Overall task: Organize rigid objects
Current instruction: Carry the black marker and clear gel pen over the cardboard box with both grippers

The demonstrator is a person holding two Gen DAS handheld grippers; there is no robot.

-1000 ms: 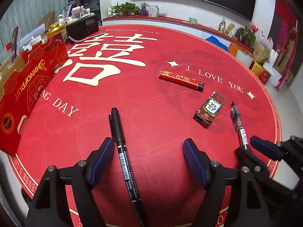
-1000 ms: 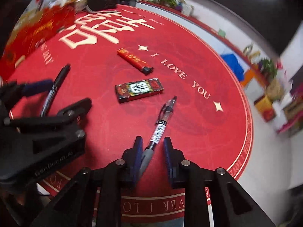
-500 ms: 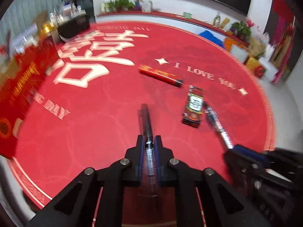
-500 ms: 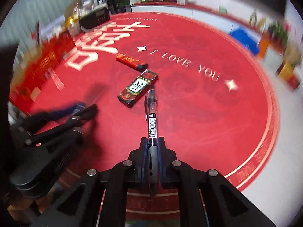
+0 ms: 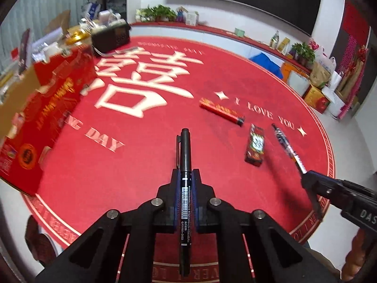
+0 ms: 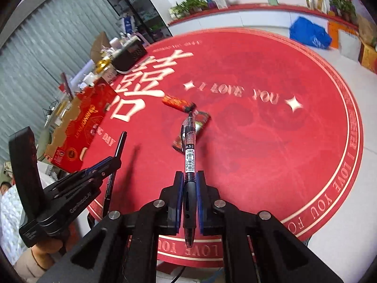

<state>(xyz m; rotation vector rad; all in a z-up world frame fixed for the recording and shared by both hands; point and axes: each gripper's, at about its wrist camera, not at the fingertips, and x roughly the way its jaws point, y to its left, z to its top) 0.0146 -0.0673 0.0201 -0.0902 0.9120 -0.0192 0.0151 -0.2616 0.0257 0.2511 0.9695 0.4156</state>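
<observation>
Left wrist view: the left gripper (image 5: 185, 189) is clamped on a black marker (image 5: 185, 155), the right gripper (image 6: 190, 197) on a clear gel pen (image 6: 189, 151) (both lifted, neither stowed). The lighter (image 5: 221, 112) and small box (image 5: 255, 145) remain mid-mat; the red carton (image 5: 44, 118) crowds the left edge, with bare mat between.

A round table (image 5: 132, 165) covered in red cloth printed with a large white character and the words "I LOVE YOU" carries a red lighter (image 5: 221, 111) and a small dark printed box (image 5: 255, 145) lying near each other at its middle. A red carton (image 5: 47, 108) and a black radio (image 5: 110, 36) stand along its left edge.
</observation>
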